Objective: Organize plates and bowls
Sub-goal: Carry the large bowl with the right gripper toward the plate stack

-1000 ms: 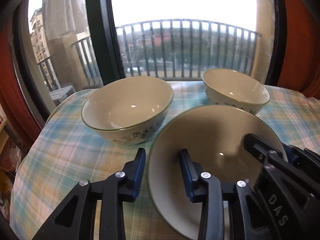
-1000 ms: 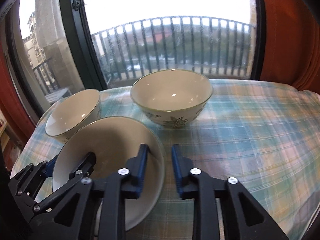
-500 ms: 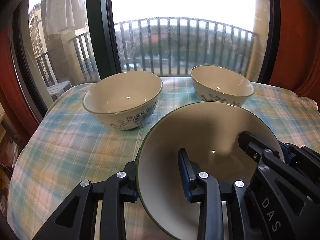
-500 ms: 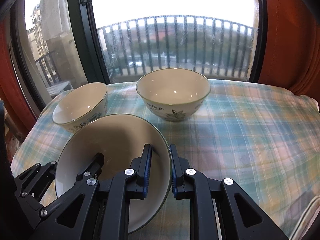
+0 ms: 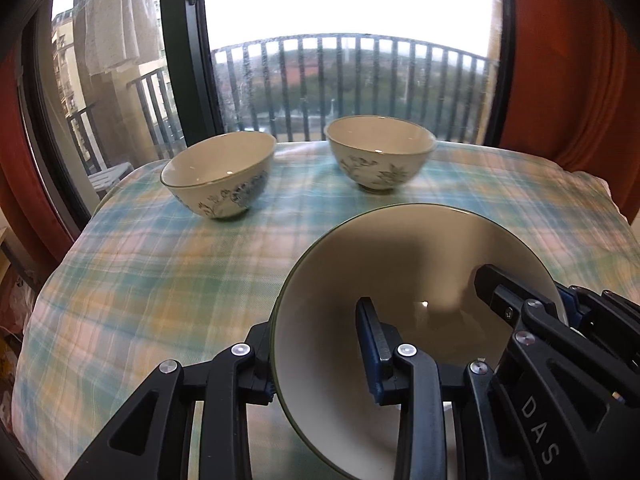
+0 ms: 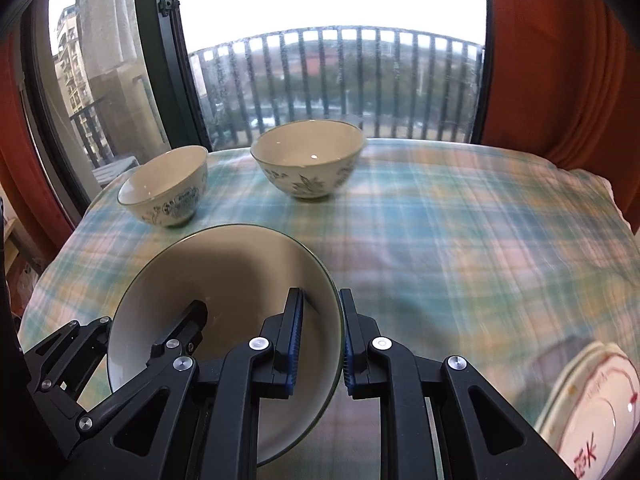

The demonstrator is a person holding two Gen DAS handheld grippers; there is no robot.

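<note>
- Cream ceramic bowl with a thin dark green rim (image 5: pixel 404 280) sits between both tools, raised and tilted over the near half of the table with the blue-and-yellow plaid cloth (image 5: pixel 160 288); whether its base touches the cloth is hidden.
- Left gripper (image 5: pixel 316 352) clenches the left part of the rim: one finger lies outside the wall, the blue-padded finger inside. The wall between them shows a grasp on the bowl.
- Right gripper (image 6: pixel 320 340) is clamped on the opposite rim, one blue pad on each face of the wall.
- Judgement: two opposed rim grips share the load and prevent the wide, shallow vessel from rotating, which a single edge pinch would permit.
- Two smaller cream bowls with blue-grey floral decoration stand upright along the far edge of the table, near the window: one toward the far-left corner (image 5: pixel 220 176), the other near the middle of that edge (image 5: pixel 380 152). They are apart from each other and well apart from the held bowl.
- Stack of white plates with red markings (image 6: pixel 592 408) lies at the near-right corner, seen only in the right wrist view.
- Judgement: the step in hand is transport of the large bowl toward a grouping position; glazed ceramic is slippery, so a pinch on the thin rim may slide.
</note>
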